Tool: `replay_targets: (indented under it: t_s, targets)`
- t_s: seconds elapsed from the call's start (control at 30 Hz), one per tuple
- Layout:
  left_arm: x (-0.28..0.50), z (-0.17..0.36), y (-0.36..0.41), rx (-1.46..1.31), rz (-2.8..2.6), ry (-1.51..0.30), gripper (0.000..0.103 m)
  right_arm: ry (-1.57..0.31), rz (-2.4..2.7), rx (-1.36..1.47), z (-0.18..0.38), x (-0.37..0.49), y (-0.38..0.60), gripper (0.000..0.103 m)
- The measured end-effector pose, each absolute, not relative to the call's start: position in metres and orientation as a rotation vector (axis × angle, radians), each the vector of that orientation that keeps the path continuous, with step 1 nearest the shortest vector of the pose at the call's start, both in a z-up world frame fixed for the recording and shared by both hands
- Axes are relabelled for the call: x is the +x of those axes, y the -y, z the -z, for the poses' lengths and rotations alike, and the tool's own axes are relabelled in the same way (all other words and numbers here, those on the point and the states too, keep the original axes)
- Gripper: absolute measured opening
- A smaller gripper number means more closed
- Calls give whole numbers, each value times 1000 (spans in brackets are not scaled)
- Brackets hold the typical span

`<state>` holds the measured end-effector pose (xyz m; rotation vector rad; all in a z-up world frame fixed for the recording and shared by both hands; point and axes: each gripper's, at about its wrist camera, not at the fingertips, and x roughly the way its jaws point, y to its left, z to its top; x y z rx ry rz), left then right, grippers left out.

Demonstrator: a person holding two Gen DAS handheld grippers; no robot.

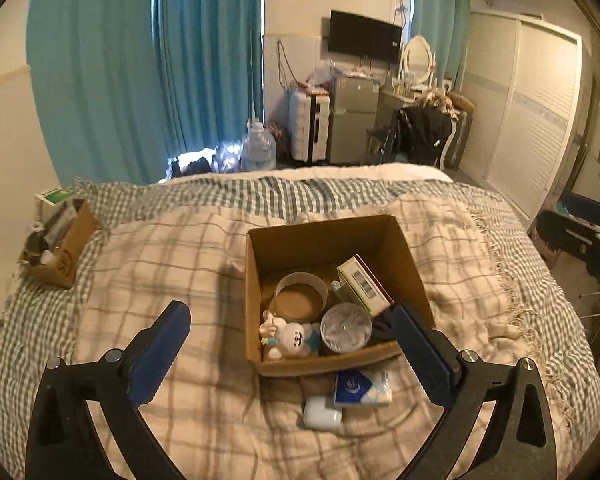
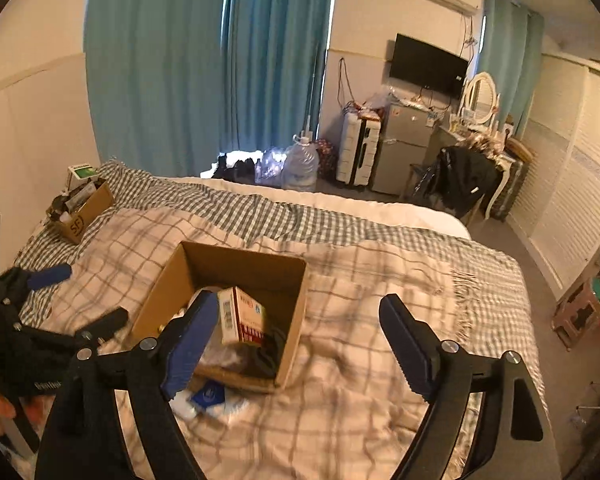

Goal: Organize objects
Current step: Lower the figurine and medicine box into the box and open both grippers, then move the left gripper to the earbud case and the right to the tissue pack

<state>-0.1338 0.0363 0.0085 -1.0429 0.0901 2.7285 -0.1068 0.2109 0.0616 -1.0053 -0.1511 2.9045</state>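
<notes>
- The left gripper hangs above the bed with its jaws spread wide and nothing between them.
- Ahead of these jaws, nearer the right-hand one, an open cardboard box sits on the checked blanket; the tip of the right jaw overlaps the box's near right corner in the left wrist view.
- Inside the box lie a clear round ring, a round clear lid just beside it, a white plush toy at the near left corner, and a small carton with a barcode leaning toward the right wall.
- Between the jaws, just below the box's near wall, a blue and white packet and a small white case lie on the blanket, touching each other.
- The right gripper is also wide open and holds nothing.
- In the right wrist view the box stands between the two jaws, closer to the left one, whose blue pad covers part of its near left side; the carton shows just beside that pad.
- The packet peeks out beneath the left jaw.
- Far beyond the left jaw, near the wall, a second smaller box filled with items rests on the bed.
- The left gripper's frame appears at the left edge of the right wrist view.
</notes>
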Motion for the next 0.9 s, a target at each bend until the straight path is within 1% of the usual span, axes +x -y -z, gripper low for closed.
replay_targets:
  t_s: [0.2,0.33,0.47,0.53,0.6,0.7,0.8,0.9]
  targets:
    - [-104,-6,-25,-1036,-2784,-70,103,188,-2915,-973,-63,-63,-198,92]
    - [-90,13,-19,-1053,-2808,-26,103,169,-2926,-936,-47,-50,-196,102]
    - [-84,37,-14,-1052,-2832,33,103,180,-2905,-991,-13,-55,-196,102]
    - [-82,48,-12,-1049,-2849,40,103,149,-2889,-1026,5,-59,-203,102]
    - [-82,60,-12,-1071,-2851,45,103,70,-2870,-1087,28,-63,-212,102]
    - [-86,78,-16,-1122,-2835,63,103,51,-2838,-1150,56,-71,-219,103]
    - [-91,96,-25,-1175,-2811,43,103,63,-2797,-1209,81,-81,-223,103]
    - [-95,117,-41,-1225,-2785,-42,103,47,-2761,-1244,103,-88,-228,102]
